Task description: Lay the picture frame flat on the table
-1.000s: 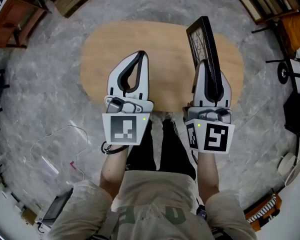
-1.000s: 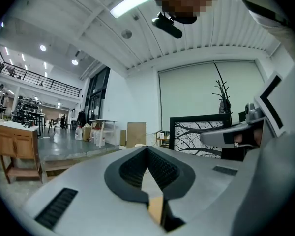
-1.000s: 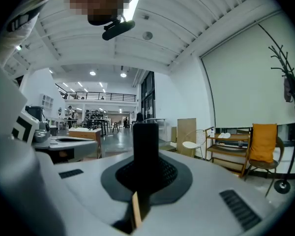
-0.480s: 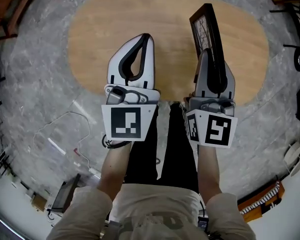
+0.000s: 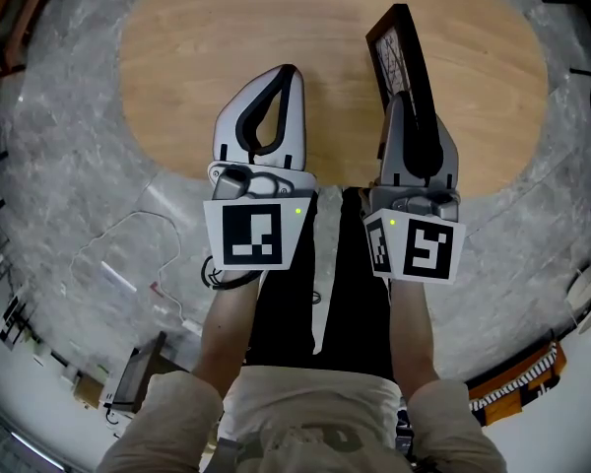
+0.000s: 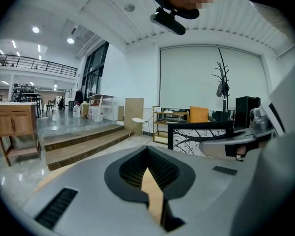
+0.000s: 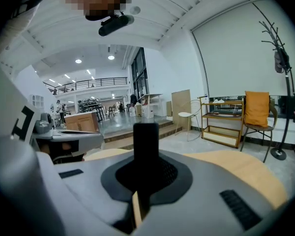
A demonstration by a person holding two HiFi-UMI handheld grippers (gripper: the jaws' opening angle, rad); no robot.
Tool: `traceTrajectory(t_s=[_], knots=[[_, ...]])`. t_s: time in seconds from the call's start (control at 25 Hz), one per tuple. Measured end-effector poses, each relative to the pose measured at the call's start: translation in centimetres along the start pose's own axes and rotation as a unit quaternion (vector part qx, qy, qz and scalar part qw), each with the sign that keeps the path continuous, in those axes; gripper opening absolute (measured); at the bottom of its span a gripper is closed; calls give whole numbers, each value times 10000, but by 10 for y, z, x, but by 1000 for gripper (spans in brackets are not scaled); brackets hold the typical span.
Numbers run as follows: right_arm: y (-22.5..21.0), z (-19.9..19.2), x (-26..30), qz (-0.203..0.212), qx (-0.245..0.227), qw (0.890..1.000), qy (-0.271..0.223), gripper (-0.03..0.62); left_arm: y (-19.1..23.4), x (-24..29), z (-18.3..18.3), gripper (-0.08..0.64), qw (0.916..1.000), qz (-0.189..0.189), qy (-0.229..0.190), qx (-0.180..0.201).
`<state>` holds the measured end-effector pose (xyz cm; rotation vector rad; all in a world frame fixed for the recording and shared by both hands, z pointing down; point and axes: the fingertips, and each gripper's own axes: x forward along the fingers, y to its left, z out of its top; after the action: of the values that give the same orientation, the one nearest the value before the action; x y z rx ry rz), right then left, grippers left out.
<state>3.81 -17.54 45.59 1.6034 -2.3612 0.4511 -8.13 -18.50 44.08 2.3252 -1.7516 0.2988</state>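
The picture frame [image 5: 399,57] is black with a branch drawing and stands upright on its edge over the right part of the oval wooden table [image 5: 207,57]. My right gripper [image 5: 406,108] is shut on the frame's near edge. In the right gripper view the black frame edge [image 7: 146,144] rises between the jaws. My left gripper [image 5: 287,72] hovers over the table's middle, shut and empty. The left gripper view shows the frame [image 6: 199,134] to its right, and only a thin slit between the left jaws.
The table's near edge lies just under both gripper bodies. The person's legs stand below it. Cables [image 5: 128,254] lie on the grey floor at left. Wooden steps [image 6: 83,144], a shelf with an orange chair [image 7: 257,109] and a coat stand [image 7: 280,68] are beyond the table.
The head view has drawn closer to the table, which now fills more of the picture. Both grippers keep their places, and the frame stays upright in the right one.
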Motion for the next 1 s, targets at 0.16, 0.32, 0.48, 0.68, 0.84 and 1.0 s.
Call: traceTrajectory(t_s=[0.16, 0.32, 0.48, 0.68, 0.84, 1.0], knots=[[-1, -5, 3, -47, 26, 10000, 20, 17, 2, 1, -6, 9, 10000, 15, 48, -9], [-1, -11, 8, -73, -39, 9999, 57, 17, 4, 2, -16, 9, 9999, 10, 115, 36], [1, -22, 15, -72, -50, 9999, 135, 17, 10, 2, -23, 9, 9998, 55, 172, -4], [3, -44, 21, -81, 42, 9993, 369, 17, 12, 4, -29, 9, 9997, 61, 255, -19], [1, -60, 25, -186, 262, 9981, 526, 17, 13, 5, -31, 9, 9996, 58, 281, -17], [2, -78, 28, -203, 383, 9964, 730, 17, 13, 6, -34, 9, 9995, 48, 314, -26]])
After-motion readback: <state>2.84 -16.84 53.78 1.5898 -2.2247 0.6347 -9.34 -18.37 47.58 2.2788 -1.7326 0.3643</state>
